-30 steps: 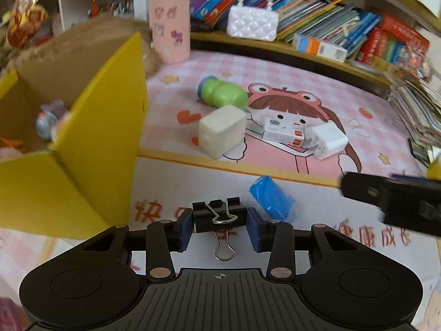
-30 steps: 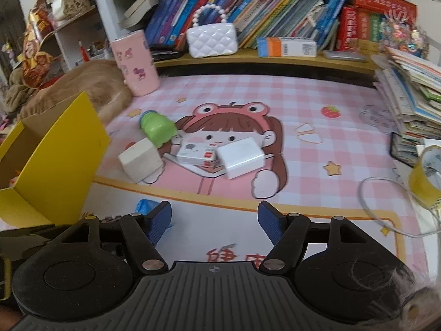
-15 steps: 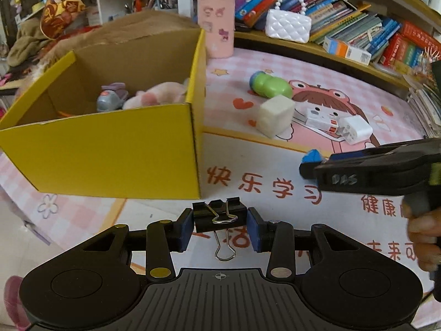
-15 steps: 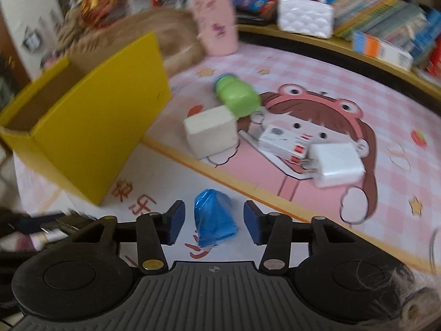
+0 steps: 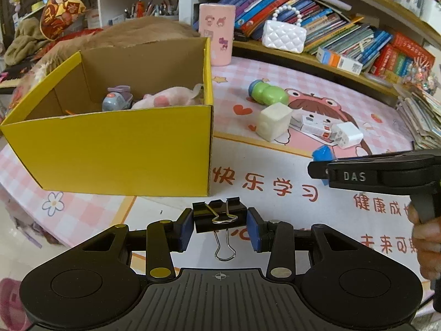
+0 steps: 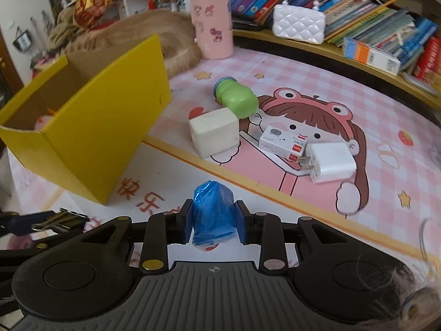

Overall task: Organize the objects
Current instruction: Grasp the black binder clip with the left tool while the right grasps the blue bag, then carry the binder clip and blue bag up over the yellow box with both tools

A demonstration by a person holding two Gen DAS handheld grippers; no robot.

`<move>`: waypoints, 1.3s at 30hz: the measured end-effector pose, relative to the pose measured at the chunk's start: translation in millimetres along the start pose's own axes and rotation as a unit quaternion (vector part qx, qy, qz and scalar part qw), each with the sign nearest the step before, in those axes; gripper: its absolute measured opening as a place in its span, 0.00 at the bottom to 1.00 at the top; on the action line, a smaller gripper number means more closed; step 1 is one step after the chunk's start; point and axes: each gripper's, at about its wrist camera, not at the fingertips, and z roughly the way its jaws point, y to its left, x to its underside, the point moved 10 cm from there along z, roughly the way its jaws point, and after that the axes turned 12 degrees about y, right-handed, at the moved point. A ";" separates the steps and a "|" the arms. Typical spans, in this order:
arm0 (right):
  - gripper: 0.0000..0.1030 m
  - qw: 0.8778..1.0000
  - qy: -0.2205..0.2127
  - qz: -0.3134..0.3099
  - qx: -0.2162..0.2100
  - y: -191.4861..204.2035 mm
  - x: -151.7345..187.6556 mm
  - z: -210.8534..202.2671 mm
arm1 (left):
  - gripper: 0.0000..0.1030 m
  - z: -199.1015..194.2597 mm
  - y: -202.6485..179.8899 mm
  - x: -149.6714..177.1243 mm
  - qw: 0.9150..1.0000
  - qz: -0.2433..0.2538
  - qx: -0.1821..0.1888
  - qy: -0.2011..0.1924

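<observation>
R tongs (image 6: 212,227) just closed onto blue roll (image 6: 212,212), apparently touching; L tongs (image 5: 219,229) clamp binder clip (image 5: 219,215).

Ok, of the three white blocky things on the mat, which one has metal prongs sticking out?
The white charger, farthest right, with two metal prongs on its left face. The cream cube and the printed box have none.

Matt yellow cardboard box (image 5: 115,149), raw brown inside; glossy printed mat over worktop (image 5: 289,193). Black-painted binder clip (image 5: 219,216) with shiny wire handles; crinkly blue plastic-film roll (image 6: 213,215) between blue pads (image 6: 241,224). Matt black ribbed plastic on tongs (image 5: 219,227); glossy quilted white purse (image 5: 284,35), smooth white plastic charger (image 6: 329,162).
</observation>
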 end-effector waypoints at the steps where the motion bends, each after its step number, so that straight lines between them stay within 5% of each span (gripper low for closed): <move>1: 0.27 1.000 -0.001 0.010 -0.001 2.9 3.0 -4.3 | 0.38 -1.8 1.2 0.9 1.000 0.003 0.003 -0.002; 9: 0.27 0.998 -0.007 0.062 -0.002 50.2 34.4 -29.6 | 0.38 -24.9 36.2 17.1 1.000 0.010 0.017 -0.017; 24: 0.27 1.000 -0.004 0.026 0.007 167.6 67.4 -34.2 | 0.38 -64.8 128.8 64.3 1.000 0.003 0.010 -0.027; 39: 0.27 0.998 -0.020 0.055 -0.007 233.7 79.4 -34.8 | 0.38 -90.8 191.5 84.4 0.999 0.015 -0.001 -0.046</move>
